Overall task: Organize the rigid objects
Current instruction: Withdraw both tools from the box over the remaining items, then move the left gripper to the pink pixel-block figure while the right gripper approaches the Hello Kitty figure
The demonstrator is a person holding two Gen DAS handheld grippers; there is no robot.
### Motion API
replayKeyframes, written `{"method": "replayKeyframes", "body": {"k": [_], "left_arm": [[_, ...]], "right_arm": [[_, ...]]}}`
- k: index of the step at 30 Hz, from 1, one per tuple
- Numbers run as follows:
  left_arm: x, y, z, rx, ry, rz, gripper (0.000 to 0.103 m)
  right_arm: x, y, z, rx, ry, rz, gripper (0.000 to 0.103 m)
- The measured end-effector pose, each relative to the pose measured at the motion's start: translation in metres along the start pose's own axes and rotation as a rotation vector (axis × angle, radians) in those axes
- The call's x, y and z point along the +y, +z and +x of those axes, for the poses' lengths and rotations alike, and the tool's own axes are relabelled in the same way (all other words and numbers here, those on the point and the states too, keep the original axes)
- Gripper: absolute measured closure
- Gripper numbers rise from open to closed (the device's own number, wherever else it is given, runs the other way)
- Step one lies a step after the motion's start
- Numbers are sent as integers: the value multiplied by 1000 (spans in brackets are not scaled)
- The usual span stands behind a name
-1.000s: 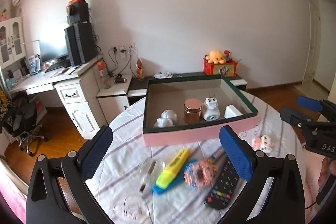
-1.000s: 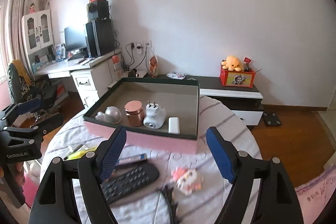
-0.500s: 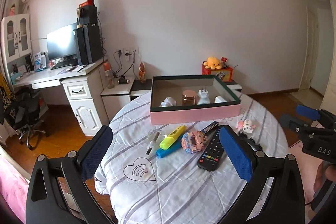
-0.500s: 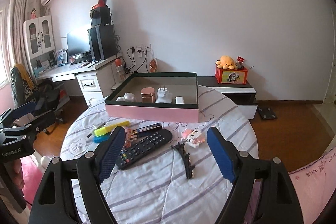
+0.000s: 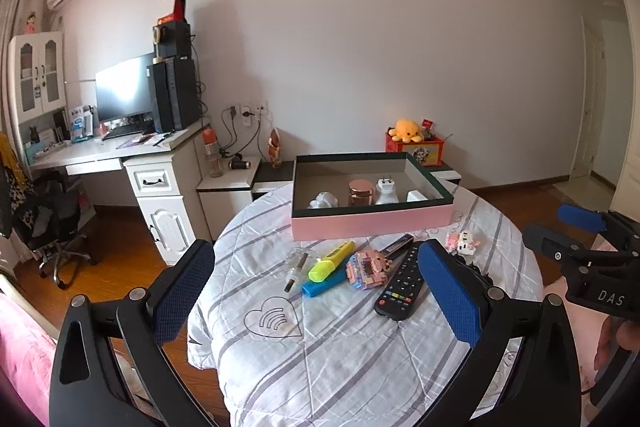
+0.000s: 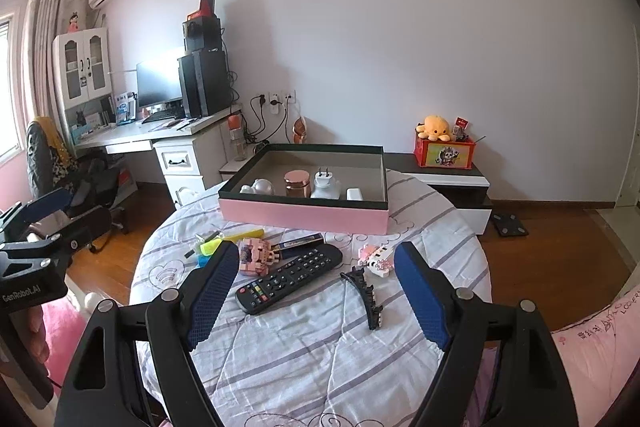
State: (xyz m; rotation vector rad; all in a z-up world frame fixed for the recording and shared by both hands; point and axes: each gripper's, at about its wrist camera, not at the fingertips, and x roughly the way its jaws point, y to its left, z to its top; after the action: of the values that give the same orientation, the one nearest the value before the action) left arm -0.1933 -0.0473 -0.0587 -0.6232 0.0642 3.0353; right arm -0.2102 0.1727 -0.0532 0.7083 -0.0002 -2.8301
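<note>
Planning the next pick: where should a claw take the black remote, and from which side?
Take the remote across its narrow width near mid-body, coming from above. It lies flat and slanted on the cloth, so turn the claw crosswise. The block toy crowds its upper left side.

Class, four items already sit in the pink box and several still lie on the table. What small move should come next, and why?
Probably bring the right hand-held gripper forward and down over the black remote. Its jaws are open and empty, the remote lies loose just ahead of it, and the pink box has free floor.
</note>
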Motion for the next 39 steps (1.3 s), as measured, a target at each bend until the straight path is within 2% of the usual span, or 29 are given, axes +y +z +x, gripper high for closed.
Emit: {"method": "replayKeyframes", "body": {"k": [12,24,28,34,39], "left_arm": [[2,-7,17,45,15,3,0],[-5,-40,74,219,-38,8,0],[-4,-52,96,284,-27,5,0],[1,-59,113,326,-17,-1,0],[4,-64,126,355,-19,-9,0]], "right_arm": [[-6,-8,16,45,-1,14,22],[-34,-44,72,204,-35,65,22],[-47,-59,96,276,-4,114,22],[-59,-64,123,303,-39,109,22],[-64,-61,138,308,-28,120,22]]}}
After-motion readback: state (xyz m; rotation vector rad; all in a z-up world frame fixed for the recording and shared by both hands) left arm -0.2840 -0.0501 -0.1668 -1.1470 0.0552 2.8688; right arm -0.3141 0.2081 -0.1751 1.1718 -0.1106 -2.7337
